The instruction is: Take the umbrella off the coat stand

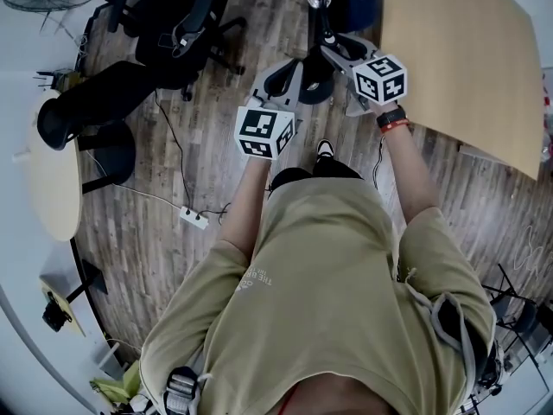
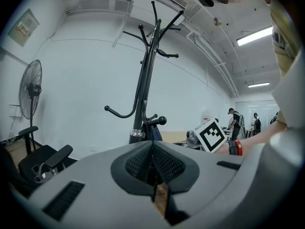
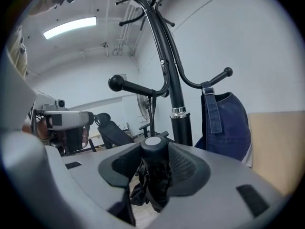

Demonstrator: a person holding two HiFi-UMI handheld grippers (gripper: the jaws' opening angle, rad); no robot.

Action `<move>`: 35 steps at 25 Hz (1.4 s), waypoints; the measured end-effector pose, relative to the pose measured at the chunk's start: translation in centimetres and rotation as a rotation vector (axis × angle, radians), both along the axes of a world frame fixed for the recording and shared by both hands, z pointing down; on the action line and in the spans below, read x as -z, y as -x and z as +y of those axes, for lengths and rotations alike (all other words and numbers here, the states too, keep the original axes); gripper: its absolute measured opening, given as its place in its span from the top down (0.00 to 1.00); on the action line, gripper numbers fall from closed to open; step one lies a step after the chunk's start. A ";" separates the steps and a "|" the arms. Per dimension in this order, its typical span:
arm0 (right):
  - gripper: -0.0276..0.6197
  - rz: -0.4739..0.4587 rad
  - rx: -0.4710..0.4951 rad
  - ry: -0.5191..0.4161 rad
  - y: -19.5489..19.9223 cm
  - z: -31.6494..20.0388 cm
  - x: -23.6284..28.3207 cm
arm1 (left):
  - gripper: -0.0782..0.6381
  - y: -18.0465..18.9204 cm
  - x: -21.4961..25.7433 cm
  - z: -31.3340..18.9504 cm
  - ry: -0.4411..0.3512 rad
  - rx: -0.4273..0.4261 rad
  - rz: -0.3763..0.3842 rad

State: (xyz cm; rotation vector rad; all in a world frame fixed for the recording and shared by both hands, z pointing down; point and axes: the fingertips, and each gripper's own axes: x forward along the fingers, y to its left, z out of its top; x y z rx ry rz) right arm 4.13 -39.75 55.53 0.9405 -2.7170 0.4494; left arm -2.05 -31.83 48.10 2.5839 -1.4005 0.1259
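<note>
The umbrella (image 3: 153, 171) — lower part hidden between the fingers (image 3: 182, 164) — coat stand (image 3: 170, 82) cut off above.

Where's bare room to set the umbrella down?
The tan tabletop right of the coat stand looks bare and could take the umbrella. Also open: the wood floor below the power strip. Crowded: the office chairs at upper left.

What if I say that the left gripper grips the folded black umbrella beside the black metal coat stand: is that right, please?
No: the right gripper grips the folded black umbrella beside the black metal coat stand, as the right gripper view shows.
</note>
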 end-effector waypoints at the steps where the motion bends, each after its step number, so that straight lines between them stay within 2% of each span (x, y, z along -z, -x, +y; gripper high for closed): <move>1: 0.66 -0.006 -0.004 0.003 -0.1 0.1 0.2 | 0.86 0.0 0.1 0.0 -0.001 -0.001 0.003; 22: 0.66 -0.074 0.011 -0.031 -1.1 4.2 5.2 | 0.86 -0.6 0.8 0.4 -0.025 0.002 -0.003; 31: 0.66 -0.073 0.040 -0.059 -0.6 6.4 7.5 | 0.86 -0.2 1.7 0.7 -0.039 0.011 -0.001; 35: 0.66 -0.080 0.023 -0.060 -0.6 7.4 8.7 | 0.86 -0.1 2.4 1.2 -0.030 0.010 0.003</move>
